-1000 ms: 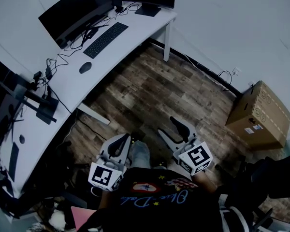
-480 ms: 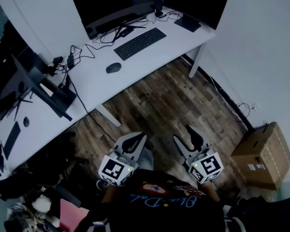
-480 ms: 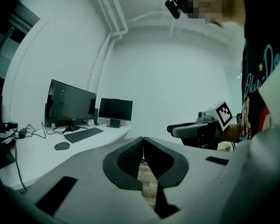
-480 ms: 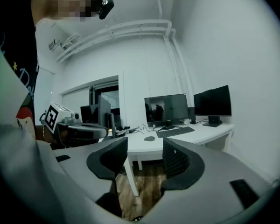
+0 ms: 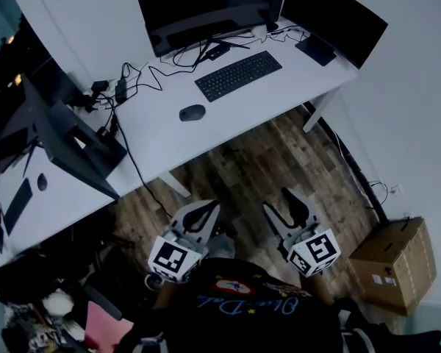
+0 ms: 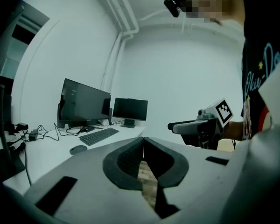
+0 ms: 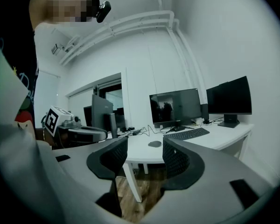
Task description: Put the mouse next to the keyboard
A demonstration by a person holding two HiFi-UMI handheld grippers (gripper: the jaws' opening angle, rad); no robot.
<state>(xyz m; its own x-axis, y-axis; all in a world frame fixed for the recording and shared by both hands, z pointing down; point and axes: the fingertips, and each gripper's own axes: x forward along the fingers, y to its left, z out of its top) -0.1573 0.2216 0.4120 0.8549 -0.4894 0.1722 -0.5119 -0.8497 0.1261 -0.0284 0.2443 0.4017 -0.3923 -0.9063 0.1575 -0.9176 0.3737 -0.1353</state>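
Observation:
A dark mouse (image 5: 192, 112) lies on the white desk (image 5: 154, 134), to the left of and nearer than the black keyboard (image 5: 239, 76). Both grippers hang over the wooden floor, well short of the desk. My left gripper (image 5: 204, 209) is shut with its pad tips touching and nothing held (image 6: 143, 139). The right gripper (image 5: 292, 199) is open and empty (image 7: 144, 155); the mouse (image 7: 154, 144) and keyboard (image 7: 186, 134) show far off beyond its jaws. In the left gripper view the mouse (image 6: 78, 149) sits in front of the keyboard (image 6: 99, 136).
Two dark monitors (image 5: 198, 9) (image 5: 334, 17) stand behind the keyboard, with cables (image 5: 132, 76) trailing left. Another desk with a tilted screen (image 5: 55, 134) runs down the left. A desk leg (image 5: 320, 109) and a cardboard box (image 5: 393, 267) are on the right.
The desk has swung toward the middle of the head view and come nearer. Both grippers have travelled with the person toward it; their jaws look unchanged.

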